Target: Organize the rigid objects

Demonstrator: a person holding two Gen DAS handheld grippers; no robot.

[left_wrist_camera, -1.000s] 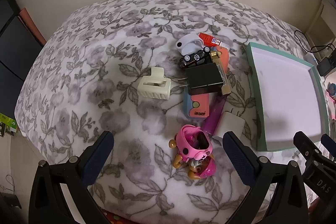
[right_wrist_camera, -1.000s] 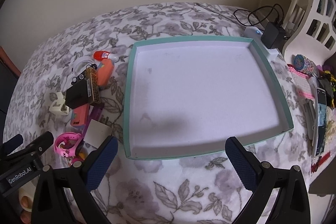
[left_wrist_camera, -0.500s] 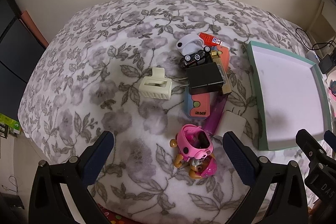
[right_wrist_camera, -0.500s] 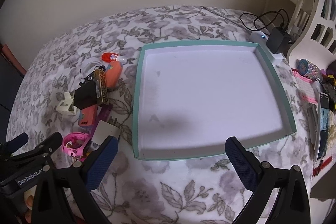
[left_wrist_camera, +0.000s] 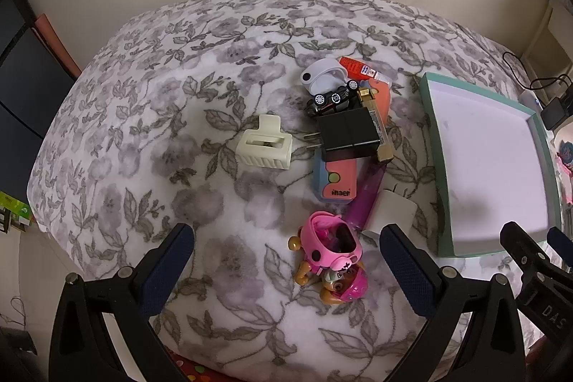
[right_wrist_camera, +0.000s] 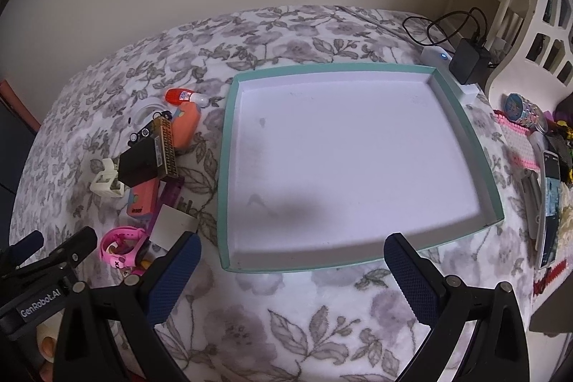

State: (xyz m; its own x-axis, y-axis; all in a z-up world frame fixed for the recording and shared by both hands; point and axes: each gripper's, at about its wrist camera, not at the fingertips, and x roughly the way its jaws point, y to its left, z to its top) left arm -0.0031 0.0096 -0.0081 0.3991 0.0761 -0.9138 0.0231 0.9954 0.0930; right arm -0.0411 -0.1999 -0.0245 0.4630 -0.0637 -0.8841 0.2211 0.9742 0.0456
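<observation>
A pile of small objects lies on the floral blanket: a pink toy figure, a white charger, a purple stick, an orange-blue case, a black adapter, a toy car and a red tube. A cream hair clip lies apart to their left. The empty teal-rimmed tray sits to the right. My left gripper is open, low, just before the pink toy. My right gripper is open over the tray's near edge.
A black plug and cable lie behind the tray. A phone, pink beads and trinkets line the right side. The blanket drops off at the left, with dark furniture beyond.
Both grippers have drawn back slightly and shifted, so the pile and tray sit a little farther off. Nothing was grasped or moved.
</observation>
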